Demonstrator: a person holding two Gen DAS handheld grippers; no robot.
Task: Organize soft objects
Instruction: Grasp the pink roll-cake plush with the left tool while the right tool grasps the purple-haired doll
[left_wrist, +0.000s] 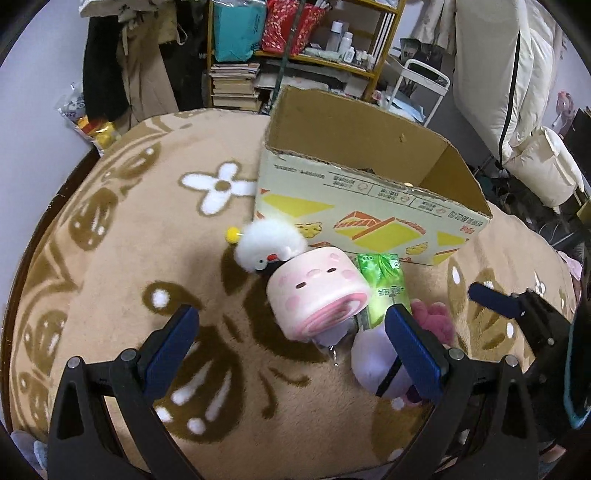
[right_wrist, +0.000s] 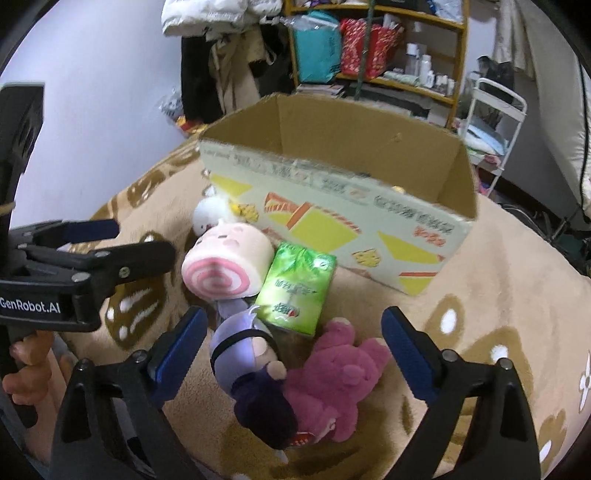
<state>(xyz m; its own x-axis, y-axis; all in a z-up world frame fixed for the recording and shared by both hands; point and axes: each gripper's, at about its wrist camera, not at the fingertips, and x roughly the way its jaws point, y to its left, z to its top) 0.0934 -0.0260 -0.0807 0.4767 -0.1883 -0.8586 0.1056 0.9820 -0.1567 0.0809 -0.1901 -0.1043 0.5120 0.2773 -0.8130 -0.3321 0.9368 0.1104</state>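
Observation:
Soft toys lie on a tan blanket in front of an open cardboard box (left_wrist: 362, 206) (right_wrist: 332, 192). There is a pink swirl-roll plush (left_wrist: 317, 291) (right_wrist: 229, 266), a white fluffy plush (left_wrist: 269, 240) (right_wrist: 208, 214), a green tissue pack (left_wrist: 384, 284) (right_wrist: 295, 288), a lilac doll (left_wrist: 373, 362) (right_wrist: 243, 354) and a magenta bear (left_wrist: 436, 317) (right_wrist: 332, 380). My left gripper (left_wrist: 291, 347) is open, empty, just short of the roll plush. My right gripper (right_wrist: 295, 350) is open, empty, above the doll and bear.
The tan patterned blanket (left_wrist: 147, 258) (right_wrist: 498, 295) covers a round table. Behind stand a yellow shelf (left_wrist: 314, 44) (right_wrist: 388, 55) with bags and bottles, hanging clothes and a white cart (right_wrist: 495, 122). My right gripper (left_wrist: 517, 306) shows at the right in the left wrist view.

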